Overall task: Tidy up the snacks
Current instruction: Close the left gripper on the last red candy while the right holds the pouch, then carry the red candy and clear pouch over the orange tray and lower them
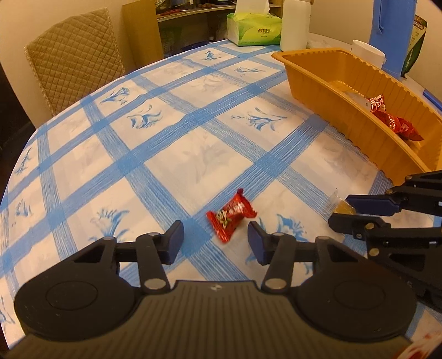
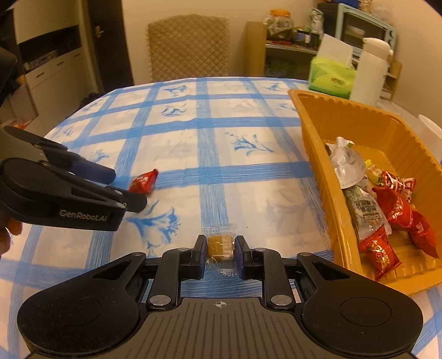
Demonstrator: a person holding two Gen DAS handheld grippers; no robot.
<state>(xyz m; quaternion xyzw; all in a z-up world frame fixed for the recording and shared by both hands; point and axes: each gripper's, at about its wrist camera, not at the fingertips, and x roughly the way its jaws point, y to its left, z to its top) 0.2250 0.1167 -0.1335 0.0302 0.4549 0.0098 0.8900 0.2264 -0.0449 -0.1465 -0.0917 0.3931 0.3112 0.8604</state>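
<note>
Your right hand-held gripper [image 2: 220, 252], low in the frame's centre, is clamped on a tan candy block in a clear plastic wrapper [image 2: 220, 246]. Your left hand-held gripper [image 1: 215, 241] stands about half open, its pads flanking but not touching a red foil-wrapped candy [image 1: 230, 216] lying on the blue-and-white checked tabletop [image 1: 171, 143]. At the right of the frame, the orange ribbed plastic tray [image 2: 326, 176] holds several wrapped snacks, mostly red packets [image 2: 397, 210].

Warm dim light; cream wall [image 2: 179, 8]; quilted chair [image 2: 189, 47] behind table [image 2: 210, 154]; shelf [image 2: 279, 52]; dark door [image 2: 107, 41].
</note>
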